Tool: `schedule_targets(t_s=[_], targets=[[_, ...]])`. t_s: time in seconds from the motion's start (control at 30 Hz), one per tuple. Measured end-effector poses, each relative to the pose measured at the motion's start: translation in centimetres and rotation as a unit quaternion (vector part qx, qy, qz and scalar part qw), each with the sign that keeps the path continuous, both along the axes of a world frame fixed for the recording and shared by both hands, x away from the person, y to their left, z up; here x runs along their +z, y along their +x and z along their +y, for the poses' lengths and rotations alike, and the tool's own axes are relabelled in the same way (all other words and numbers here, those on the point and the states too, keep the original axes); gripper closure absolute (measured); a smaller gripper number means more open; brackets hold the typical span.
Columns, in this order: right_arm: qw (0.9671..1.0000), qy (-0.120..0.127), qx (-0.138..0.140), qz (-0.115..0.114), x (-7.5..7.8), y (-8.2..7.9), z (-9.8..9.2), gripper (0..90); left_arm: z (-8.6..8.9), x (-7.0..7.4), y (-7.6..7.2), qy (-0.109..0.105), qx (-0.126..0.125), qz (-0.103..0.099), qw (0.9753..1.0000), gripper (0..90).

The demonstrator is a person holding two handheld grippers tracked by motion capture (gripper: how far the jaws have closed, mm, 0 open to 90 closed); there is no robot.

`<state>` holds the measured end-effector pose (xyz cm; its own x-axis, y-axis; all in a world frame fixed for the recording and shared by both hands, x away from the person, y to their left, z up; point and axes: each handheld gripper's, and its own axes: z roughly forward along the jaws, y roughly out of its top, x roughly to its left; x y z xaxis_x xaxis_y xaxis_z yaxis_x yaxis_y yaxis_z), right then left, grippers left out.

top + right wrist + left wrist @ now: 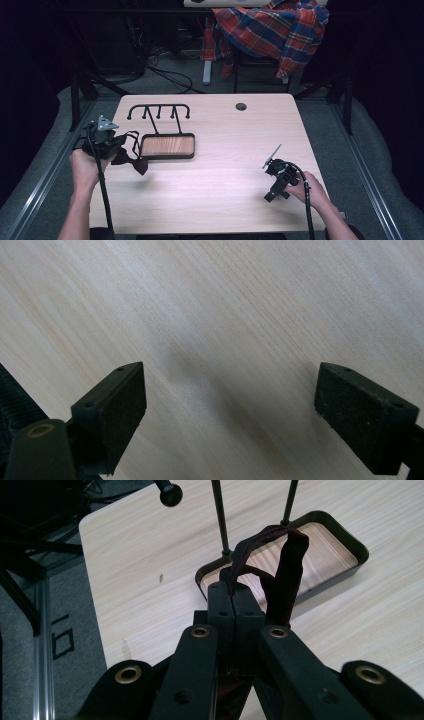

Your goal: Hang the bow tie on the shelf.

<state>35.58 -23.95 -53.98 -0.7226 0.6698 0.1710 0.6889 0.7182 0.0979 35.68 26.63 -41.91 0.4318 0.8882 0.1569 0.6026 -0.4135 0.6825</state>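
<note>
- At the left of the high view, the left tool [116, 146] is clenched on one dark maroon cloth bow tie with a thin strap [131, 161]. The tie hangs below the tool, just over the table edge, so it looks lifted clear to be carried.
- In the left gripper view the jaws stand pressed together on the strap, which loops up in front of them [280, 565]. That pinch on the band, not the bow, likely leaves the loop free to drop over a hook.
- Just right of the tie stands one black metal stand with a wood-lined tray base [192, 150]. Its top bar carries what I count as four short hooks, though they are small; I judge the tie is meant for one of them.
- The pale wooden table [225, 195] has one round cable hole near its far edge.
- At the lower right of the high view, the right tool [271, 196] idles low over bare wood; in the right gripper view its jaws stand wide apart, released, holding nothing.
- Beyond the table, one red-and-blue plaid shirt [272, 25] drapes over a chair.
</note>
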Motion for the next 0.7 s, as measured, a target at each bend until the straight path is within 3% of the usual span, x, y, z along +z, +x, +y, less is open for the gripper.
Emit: schedule_targets(t_s=[0.7], targets=[[1.0, 0.0, 0.001, 0.001, 0.0, 0.0, 0.0, 13.2, 0.9, 2.2, 2.5, -0.004, 0.015, -0.008, 0.9998, 89.2]])
